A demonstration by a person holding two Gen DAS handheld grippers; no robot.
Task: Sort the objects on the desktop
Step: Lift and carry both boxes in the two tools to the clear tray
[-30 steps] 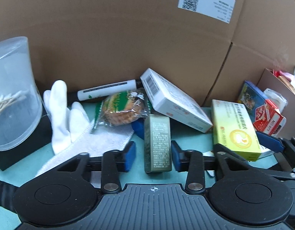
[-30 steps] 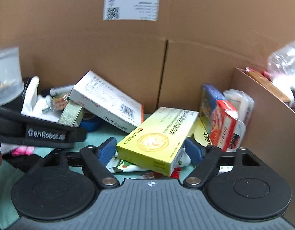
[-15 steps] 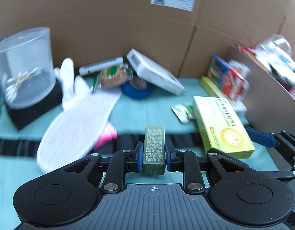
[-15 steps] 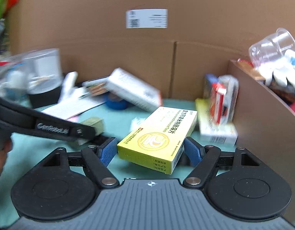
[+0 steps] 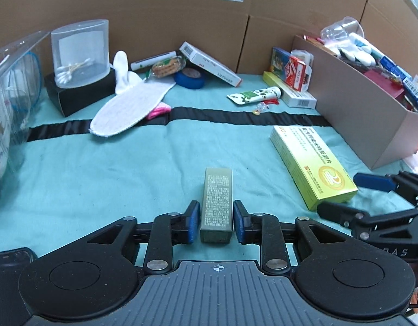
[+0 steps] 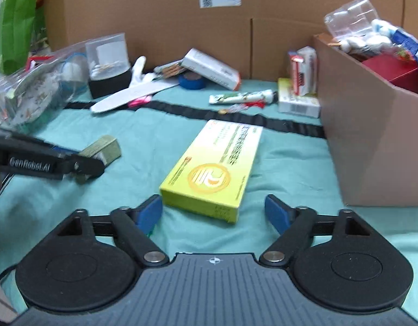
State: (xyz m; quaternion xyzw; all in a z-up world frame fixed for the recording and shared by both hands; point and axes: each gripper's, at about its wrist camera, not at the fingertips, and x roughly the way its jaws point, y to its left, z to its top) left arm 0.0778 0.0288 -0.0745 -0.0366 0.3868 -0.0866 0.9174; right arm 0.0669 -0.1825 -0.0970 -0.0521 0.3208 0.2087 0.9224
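My left gripper [image 5: 216, 224] is shut on a small olive-green box [image 5: 217, 203], held low over the teal cloth; the box also shows in the right wrist view [image 6: 102, 148]. A yellow-green medicine box [image 6: 214, 168] lies flat on the cloth, also seen in the left wrist view [image 5: 312, 163]. My right gripper [image 6: 213, 213] is open, its blue pads on either side of the yellow box's near end and apart from it.
A brown cardboard bin [image 5: 366, 114] full of items stands at the right. At the back lie a white box [image 5: 209, 63], blue tape roll [image 5: 189, 78], insole [image 5: 130, 108], tube [image 5: 252, 96], card boxes [image 5: 293, 70] and a clear cotton-swab container [image 5: 78, 54]. A plastic bag [image 6: 32, 87] sits left.
Both grippers pulled back from the rear pile toward the front of the cloth. The left closed on the olive box and carried it. The yellow box came back with the right gripper and lies flat.
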